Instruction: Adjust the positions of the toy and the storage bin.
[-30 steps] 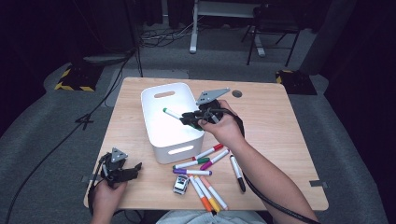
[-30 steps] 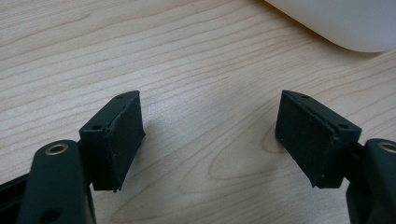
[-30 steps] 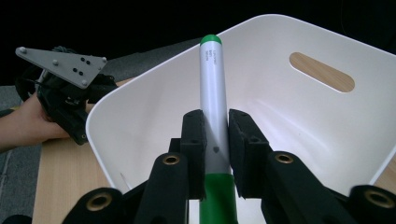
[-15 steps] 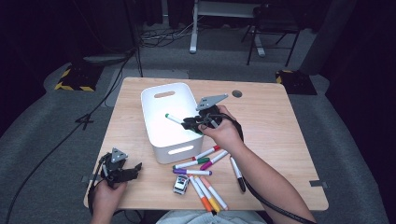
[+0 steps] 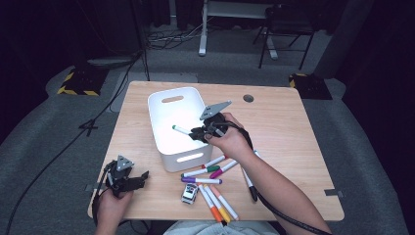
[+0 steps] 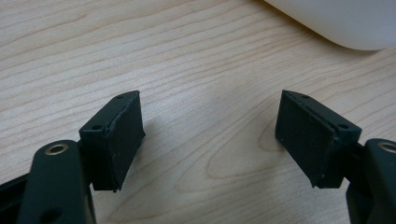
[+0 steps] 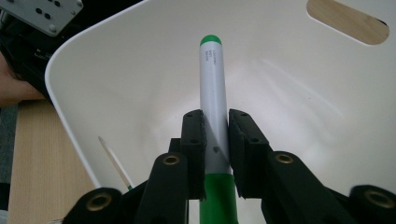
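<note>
Looking down on a light wooden table [image 5: 293, 147] in a dark room, I am partway through tidying markers into a white plastic bin [image 5: 159, 132] that stands left of the table's middle. I judge the step in hand to be the drop: one marker has been carried over the bin and not yet let go.

My right gripper [image 5: 199, 132] reaches across the bin's right rim. Its pads are clamped tight on a green marker [image 7: 212, 93], gripped around the white barrel near the cap, with the green-tipped far end pointing out over the bin's bare floor. In the right gripper view the marker [image 7: 212, 93] runs straight ahead between the jaws, and the bin's handle slot [image 7: 348, 18] shows in the far wall.

The next move, as I read it, calls for opening the jaws so the marker falls inside, perhaps lowering a little first so it does not bounce out.

My left gripper [image 5: 142, 176] rests near the table's front left corner, well apart from the bin. Its pads [image 6: 116, 135] stand apart with nothing between them, just bare wood.

In front of the bin lie more markers [image 5: 215, 169], loosely fanned: green, purple, orange, yellow and a black one. A small toy car [image 5: 189, 194] sits among them. Nothing blocks the drop itself; only my own forearm lies above the waiting markers.
</note>
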